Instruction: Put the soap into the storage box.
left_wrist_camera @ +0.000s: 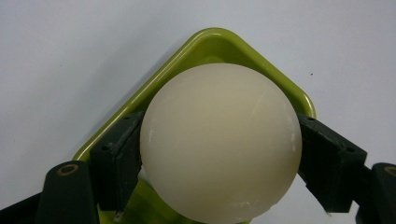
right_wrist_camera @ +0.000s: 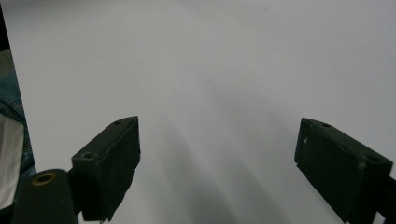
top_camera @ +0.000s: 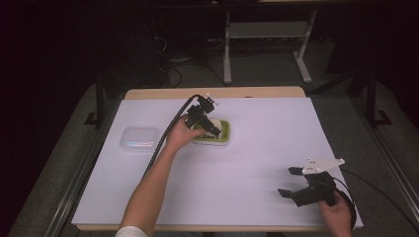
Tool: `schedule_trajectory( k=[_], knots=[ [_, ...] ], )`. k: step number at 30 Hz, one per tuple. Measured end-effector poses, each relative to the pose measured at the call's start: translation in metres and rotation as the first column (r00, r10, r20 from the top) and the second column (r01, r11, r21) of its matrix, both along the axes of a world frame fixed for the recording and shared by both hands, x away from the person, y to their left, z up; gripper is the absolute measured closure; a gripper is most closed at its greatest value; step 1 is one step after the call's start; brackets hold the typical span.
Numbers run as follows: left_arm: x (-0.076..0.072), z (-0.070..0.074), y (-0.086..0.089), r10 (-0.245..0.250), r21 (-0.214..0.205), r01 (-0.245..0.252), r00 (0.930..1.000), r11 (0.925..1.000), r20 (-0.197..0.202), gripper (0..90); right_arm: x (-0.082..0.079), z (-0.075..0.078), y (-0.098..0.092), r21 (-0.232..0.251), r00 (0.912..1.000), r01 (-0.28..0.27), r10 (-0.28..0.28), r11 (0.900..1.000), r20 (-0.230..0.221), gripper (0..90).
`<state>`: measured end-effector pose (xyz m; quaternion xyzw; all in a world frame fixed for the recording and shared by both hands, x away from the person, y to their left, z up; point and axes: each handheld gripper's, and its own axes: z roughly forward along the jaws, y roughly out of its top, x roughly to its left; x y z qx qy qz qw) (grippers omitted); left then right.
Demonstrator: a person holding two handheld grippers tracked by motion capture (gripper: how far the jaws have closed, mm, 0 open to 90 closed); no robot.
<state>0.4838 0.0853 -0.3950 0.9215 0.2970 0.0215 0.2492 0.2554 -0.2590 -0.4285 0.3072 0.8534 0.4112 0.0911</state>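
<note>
A: Where is the cream ball [left_wrist_camera: 219,142] right now?

B: It sits between the 2 black jaws of the left gripper [top_camera: 210,126], directly over the green tray [left_wrist_camera: 205,44]. In the left gripper view the pads [left_wrist_camera: 122,158] press against the ball on both sides, so the tongs are clamped on it.

A: Is the ball resting in the tray or lifted off it?

B: I cannot tell. The ball covers most of the tray's inside in the left gripper view, and in the high view the gripper hides the contact.

A: Where is the tray on the table?

B: Toward the far middle of the white table cover [top_camera: 257,148], with 1 corner pointing away from the left gripper's camera. A clear plastic lid or box [top_camera: 139,138] lies to its left, apart from it.

A: And the person's left hand [top_camera: 180,133]?

B: It holds the left gripper from the near-left side of the tray, forearm reaching in from the bottom edge.

A: What about the right gripper [top_camera: 291,181]?

B: It is near the right front corner of the table, well apart from the tray. Its jaws stand wide, with nothing between them; the right gripper view shows bare white surface in the gap. The right hand [top_camera: 337,211] grips it from below.
</note>
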Motion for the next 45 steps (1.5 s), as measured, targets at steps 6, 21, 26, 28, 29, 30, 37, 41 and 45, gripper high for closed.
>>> schedule_trajectory(
  k=[6, 21, 26, 28, 29, 30, 37, 41, 45],
  knots=[
    [0.002, -0.001, 0.002, 0.005, 0.017, -0.005, 1.0, 0.9999, -0.005, 22.4, 0.0, 0.0, 0.001, -0.001, 1.0, -0.002, 0.002, 1.0, 0.0, 13.6],
    [0.002, -0.008, 0.0, 0.026, 0.03, -0.025, 0.9995, 0.9992, -0.017, 22.4, 0.0, 0.0, 0.001, -0.001, 1.0, -0.003, 0.003, 1.0, 0.0, 13.6],
    [0.003, -0.01, 0.0, 0.012, 0.043, -0.011, 0.9997, 0.999, -0.022, 22.4, 0.0, -0.001, 0.001, 0.0, 1.0, -0.005, 0.005, 1.0, 0.0, 13.6],
    [0.003, -0.011, 0.0, 0.014, 0.043, -0.013, 0.9997, 0.999, -0.022, 22.4, 0.0, -0.001, 0.001, 0.0, 1.0, -0.005, 0.005, 1.0, 0.0, 13.6],
    [0.003, -0.011, 0.0, 0.014, 0.043, -0.013, 0.9997, 0.999, -0.022, 22.4, 0.0, -0.001, 0.001, 0.0, 1.0, -0.005, 0.005, 1.0, 0.0, 13.6],
    [0.004, -0.011, 0.0, 0.017, 0.042, -0.016, 0.9996, 0.999, -0.023, 22.4, 0.0, -0.001, 0.001, 0.0, 1.0, -0.005, 0.005, 1.0, 0.001, 13.6],
    [0.004, -0.011, 0.0, 0.015, 0.052, -0.013, 0.9996, 0.9986, -0.024, 22.4, 0.0, -0.001, 0.001, -0.002, 1.0, -0.006, 0.006, 1.0, -0.001, 13.6],
    [0.004, -0.011, 0.0, 0.013, 0.054, -0.012, 0.9997, 0.9985, -0.022, 22.4, 0.0, 0.0, 0.002, 0.001, 1.0, -0.002, 0.002, 1.0, -0.004, 13.6],
    [0.004, -0.011, 0.0, 0.015, 0.053, -0.014, 0.9996, 0.9985, -0.024, 22.4, 0.0, -0.001, 0.002, -0.002, 1.0, -0.007, 0.007, 1.0, -0.006, 13.6]
  ],
)
